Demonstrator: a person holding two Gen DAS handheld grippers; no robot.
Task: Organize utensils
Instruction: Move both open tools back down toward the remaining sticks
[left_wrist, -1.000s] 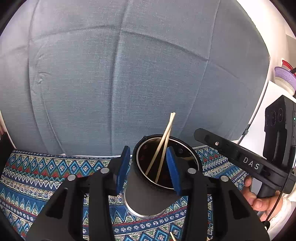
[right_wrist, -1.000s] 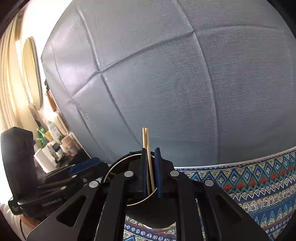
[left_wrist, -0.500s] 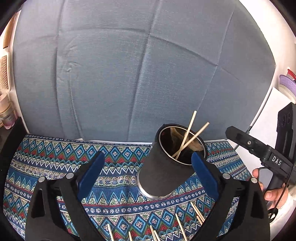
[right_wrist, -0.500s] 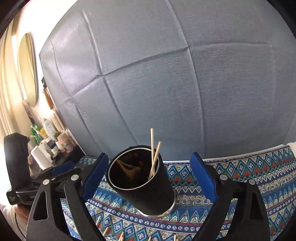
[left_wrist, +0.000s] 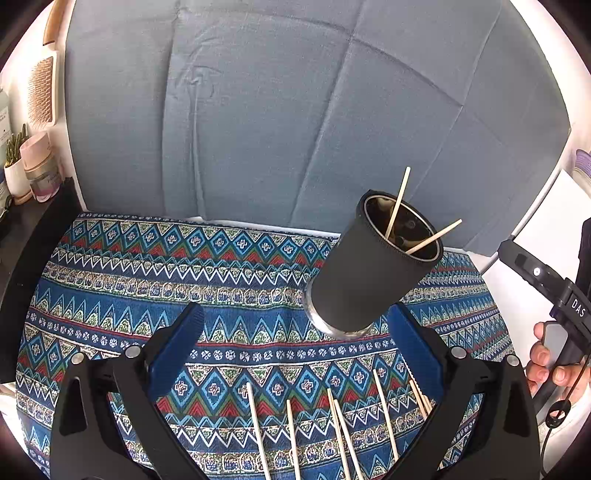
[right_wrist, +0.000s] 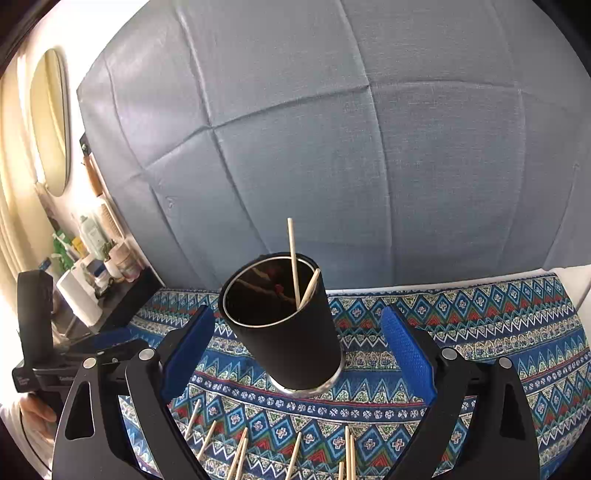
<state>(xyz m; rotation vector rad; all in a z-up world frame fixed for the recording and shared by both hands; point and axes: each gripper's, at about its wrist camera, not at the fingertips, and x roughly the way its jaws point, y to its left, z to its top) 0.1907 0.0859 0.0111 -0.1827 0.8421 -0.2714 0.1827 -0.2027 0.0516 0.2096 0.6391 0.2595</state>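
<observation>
A black cup (left_wrist: 364, 278) with a metal rim stands upright on the patterned cloth (left_wrist: 184, 266) and holds two wooden chopsticks (left_wrist: 397, 202). It also shows in the right wrist view (right_wrist: 291, 332), with the chopsticks (right_wrist: 294, 262) leaning on its rim. Several loose chopsticks (left_wrist: 343, 432) lie on the cloth in front of the cup, also in the right wrist view (right_wrist: 240, 454). My left gripper (left_wrist: 295, 343) is open and empty, near side of the cup. My right gripper (right_wrist: 297, 354) is open and empty, its jaws either side of the cup without touching.
A blue-grey fabric backdrop (left_wrist: 295, 129) stands behind the cloth. A dark shelf with bottles and jars (right_wrist: 99, 258) is at the left. The other gripper's handle and hand (left_wrist: 554, 332) are at the right edge.
The right gripper let go of two chopsticks into the cup and opened wide. The left gripper released the cup. Both pulled back and up, bringing the loose chopsticks into view.
</observation>
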